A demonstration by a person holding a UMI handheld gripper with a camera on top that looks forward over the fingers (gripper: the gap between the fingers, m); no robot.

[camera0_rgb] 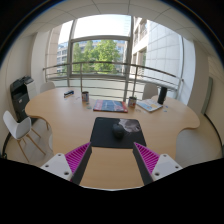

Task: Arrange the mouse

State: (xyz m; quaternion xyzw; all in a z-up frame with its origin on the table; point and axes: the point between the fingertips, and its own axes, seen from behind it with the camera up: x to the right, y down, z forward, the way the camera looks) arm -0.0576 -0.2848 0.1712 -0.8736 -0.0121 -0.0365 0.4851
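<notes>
A dark mouse (118,130) rests on a black mouse mat (117,133) on the wooden table (60,125), a little beyond my fingers and centred between them. My gripper (112,160) is open, its two pink-padded fingers (77,156) spread wide above the table's near part with nothing between them. It hangs short of the mat and touches nothing.
Beyond the mat lie a book or magazine (110,105), a cup (131,101), papers (150,104) and a dark object (162,95) at the far right. A white chair (20,130) stands left of the table. A railing and large window are behind.
</notes>
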